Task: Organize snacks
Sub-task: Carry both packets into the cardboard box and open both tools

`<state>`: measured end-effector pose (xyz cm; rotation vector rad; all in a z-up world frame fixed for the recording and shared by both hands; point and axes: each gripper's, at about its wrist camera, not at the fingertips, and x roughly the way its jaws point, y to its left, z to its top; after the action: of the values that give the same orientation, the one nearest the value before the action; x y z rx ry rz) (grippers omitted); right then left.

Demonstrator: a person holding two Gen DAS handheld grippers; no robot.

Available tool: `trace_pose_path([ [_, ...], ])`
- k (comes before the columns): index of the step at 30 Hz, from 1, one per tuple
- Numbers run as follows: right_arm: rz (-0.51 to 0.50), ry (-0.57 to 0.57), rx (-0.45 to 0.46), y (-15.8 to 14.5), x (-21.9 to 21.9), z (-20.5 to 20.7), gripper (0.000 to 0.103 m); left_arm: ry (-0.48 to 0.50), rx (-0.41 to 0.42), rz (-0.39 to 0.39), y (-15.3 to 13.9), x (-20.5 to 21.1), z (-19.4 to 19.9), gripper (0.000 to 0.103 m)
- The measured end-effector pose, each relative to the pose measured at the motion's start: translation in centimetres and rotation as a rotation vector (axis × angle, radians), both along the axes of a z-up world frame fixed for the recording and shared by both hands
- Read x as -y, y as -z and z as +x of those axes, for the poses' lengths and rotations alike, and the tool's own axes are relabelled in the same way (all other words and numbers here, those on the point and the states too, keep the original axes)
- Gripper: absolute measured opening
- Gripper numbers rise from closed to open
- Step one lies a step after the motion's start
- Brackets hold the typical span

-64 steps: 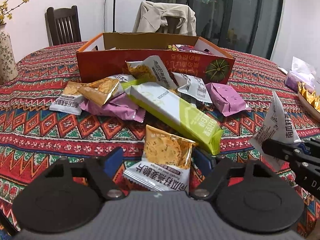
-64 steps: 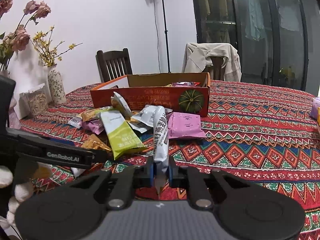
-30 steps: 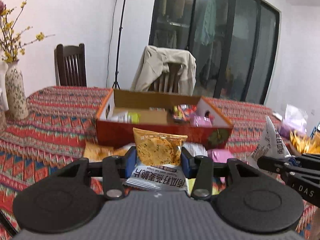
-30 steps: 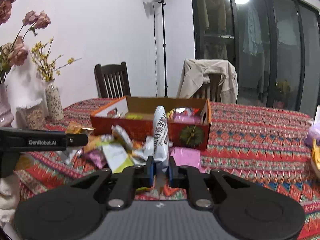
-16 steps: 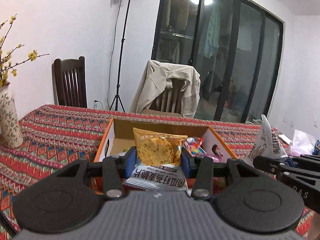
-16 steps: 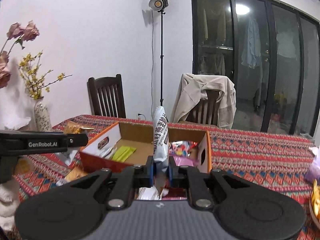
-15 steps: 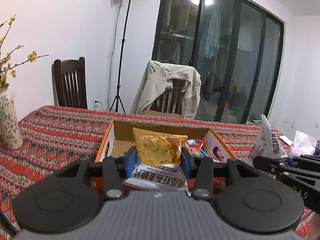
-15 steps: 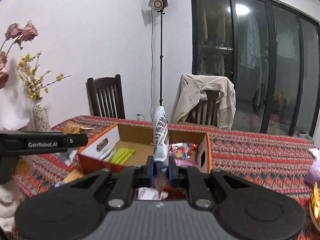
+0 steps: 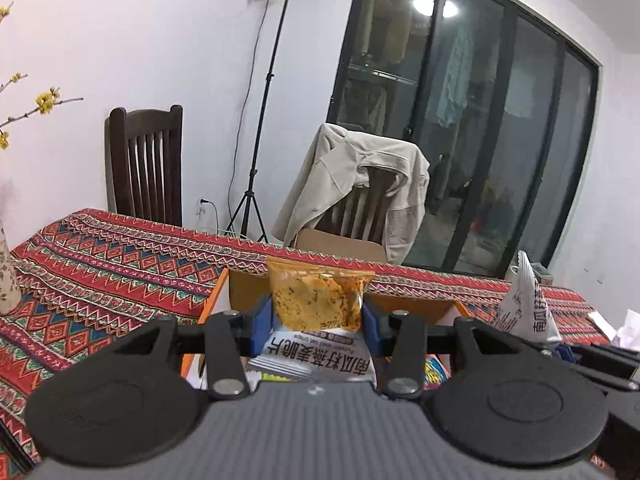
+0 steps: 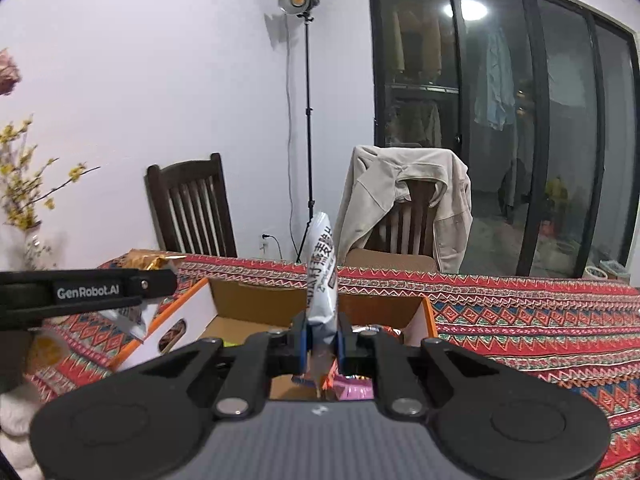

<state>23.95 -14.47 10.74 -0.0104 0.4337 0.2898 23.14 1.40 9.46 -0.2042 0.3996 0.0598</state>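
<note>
My left gripper point(image 9: 316, 326) is shut on a gold and white cracker packet point(image 9: 318, 300), held flat above the open orange cardboard box point(image 9: 216, 296). My right gripper point(image 10: 322, 338) is shut on a white snack packet point(image 10: 322, 276), held edge-on and upright above the same box point(image 10: 192, 312). The white packet also shows at the right of the left wrist view point(image 9: 524, 304). The left gripper point(image 10: 92, 292) and its gold packet point(image 10: 148, 258) show at the left of the right wrist view. Pink and colourful wrappers point(image 10: 356, 388) lie inside the box, mostly hidden by the grippers.
The table has a red patterned cloth point(image 9: 100, 248). A dark wooden chair point(image 9: 146, 164) and a chair draped with a beige jacket point(image 9: 360, 184) stand behind it. A vase with yellow flowers point(image 10: 28, 216) is at the left. A light stand point(image 10: 306, 120) is by the wall.
Both grippers have lifted their packets off the table and carried them forward, from in front of the snack pile to over the open box. The box now lies just below both.
</note>
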Motion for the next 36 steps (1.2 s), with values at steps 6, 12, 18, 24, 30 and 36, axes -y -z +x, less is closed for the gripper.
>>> trace_pose_path([
  [6,0.010,0.014,-0.008,2.3,-0.7,3.0,0.013,-0.017,-0.030,-0.007,2.4,-1.1,2.4,0.046],
  [12,0.007,-0.014,-0.054,5.0,-1.0,4.7,0.013,-0.011,-0.095,0.006,4.8,-1.6,4.0,0.046],
  [18,-0.013,-0.042,-0.074,6.3,-1.4,4.7,0.013,-0.020,-0.115,0.046,5.6,-1.1,3.8,0.046],
  [24,-0.021,-0.033,-0.096,6.6,-1.3,4.8,0.021,-0.038,-0.087,0.058,5.1,-0.7,3.2,0.085],
  [30,-0.002,0.003,-0.083,6.4,-0.5,4.7,0.085,-0.059,-0.029,0.058,4.3,-0.5,2.2,0.103],
  [36,-0.011,0.001,-0.069,6.1,-0.6,4.2,0.103,-0.068,-0.043,0.046,4.4,-0.9,2.7,0.103],
])
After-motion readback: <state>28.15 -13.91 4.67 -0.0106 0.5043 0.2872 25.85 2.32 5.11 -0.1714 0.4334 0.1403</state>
